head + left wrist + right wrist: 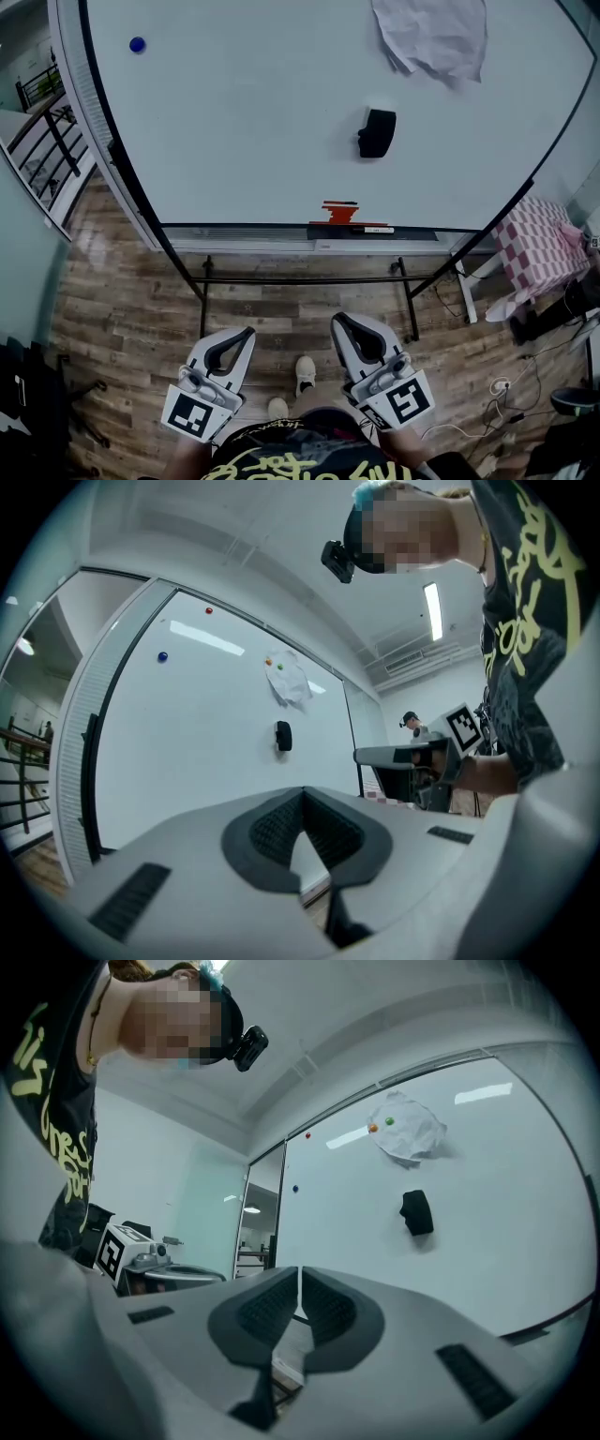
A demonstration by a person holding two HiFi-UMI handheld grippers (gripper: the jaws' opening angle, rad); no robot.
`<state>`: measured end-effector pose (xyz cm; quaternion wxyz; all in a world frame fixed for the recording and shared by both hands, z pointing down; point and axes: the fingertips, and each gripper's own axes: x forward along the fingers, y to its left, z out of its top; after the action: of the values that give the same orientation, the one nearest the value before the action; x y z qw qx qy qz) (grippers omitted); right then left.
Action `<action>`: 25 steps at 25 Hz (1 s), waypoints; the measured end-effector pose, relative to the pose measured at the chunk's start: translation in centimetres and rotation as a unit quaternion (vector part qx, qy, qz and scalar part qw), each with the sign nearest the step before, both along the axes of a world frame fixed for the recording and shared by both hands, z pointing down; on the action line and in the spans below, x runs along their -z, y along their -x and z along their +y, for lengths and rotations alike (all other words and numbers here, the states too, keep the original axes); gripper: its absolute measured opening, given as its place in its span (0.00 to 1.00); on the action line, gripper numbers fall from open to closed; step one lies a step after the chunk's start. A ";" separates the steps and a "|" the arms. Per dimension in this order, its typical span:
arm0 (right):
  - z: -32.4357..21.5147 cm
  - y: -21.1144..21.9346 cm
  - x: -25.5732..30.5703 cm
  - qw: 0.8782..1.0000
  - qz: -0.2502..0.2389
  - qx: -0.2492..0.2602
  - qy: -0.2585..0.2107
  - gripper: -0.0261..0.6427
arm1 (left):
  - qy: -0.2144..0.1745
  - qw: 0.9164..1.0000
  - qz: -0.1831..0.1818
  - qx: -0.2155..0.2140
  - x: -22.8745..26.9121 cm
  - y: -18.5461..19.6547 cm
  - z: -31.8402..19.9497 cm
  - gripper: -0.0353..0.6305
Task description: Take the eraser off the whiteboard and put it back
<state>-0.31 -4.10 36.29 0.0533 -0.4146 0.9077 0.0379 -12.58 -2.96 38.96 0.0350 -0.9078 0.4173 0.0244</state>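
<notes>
Both hands sit low at the waist. The left tongs [242, 336] are clenched tip to tip on nothing, as the left gripper view shows. The right tongs [343, 324] are clenched and empty too, with only a hairline slit between the pads in the right gripper view. Up ahead, the small black block eraser [376, 132] clings to the big white whiteboard [262, 122], below a crumpled white sheet of paper [433, 36] and above the tray ledge with a red marker [340, 212]. It is well apart from either tool. From this alone I can't tell whether the take-off is yet to start or the eraser is already back. If it's the start, the nearer right tongs need to spread, lift and travel in to the board, straddle the eraser's narrow sides, squeeze, then pull straight off.
</notes>
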 end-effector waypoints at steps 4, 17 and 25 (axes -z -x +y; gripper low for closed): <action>0.5 0.1 -0.3 1.000 0.011 0.004 -0.002 0.06 | -0.002 1.000 -0.003 -0.004 0.0 -0.2 0.4 0.06; 1.2 0.6 0.2 1.000 -0.002 0.009 -0.023 0.06 | -0.008 1.000 -0.013 -0.008 0.0 -0.4 1.0 0.06; 1.5 0.1 0.0 1.000 0.000 0.007 -0.025 0.06 | -0.015 1.000 -0.013 -0.012 0.2 -1.1 1.2 0.06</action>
<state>-0.39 -2.62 36.27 0.0642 -0.4067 0.9093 0.0599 -11.52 -1.72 38.80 0.0535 -0.9122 0.4058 0.0191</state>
